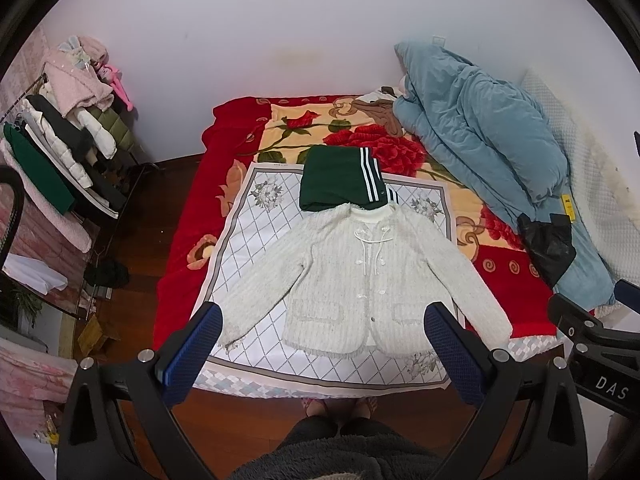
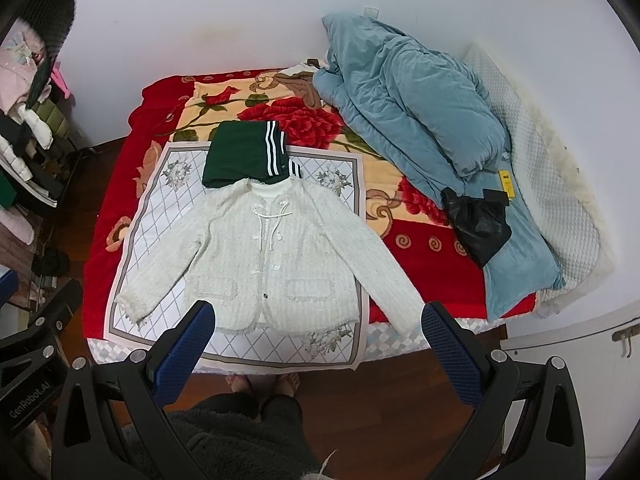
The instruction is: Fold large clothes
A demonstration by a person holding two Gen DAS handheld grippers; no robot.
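Note:
A white tweed jacket (image 1: 360, 280) lies spread flat, front up, sleeves angled out, on a white diamond-pattern cloth (image 1: 256, 232) on the bed. It also shows in the right wrist view (image 2: 272, 264). A folded dark green garment with white stripes (image 1: 340, 178) lies just beyond its collar, also in the right wrist view (image 2: 244, 154). My left gripper (image 1: 324, 320) is open and empty, held above the jacket's hem. My right gripper (image 2: 318, 320) is open and empty, above the near bed edge.
A red floral blanket (image 1: 360, 136) covers the bed. A blue quilt (image 1: 480, 128) and a black bag (image 1: 546, 244) lie along the right side. A loaded clothes rack (image 1: 64, 136) stands at left. The person's feet (image 2: 264, 384) stand on the wooden floor by the bed.

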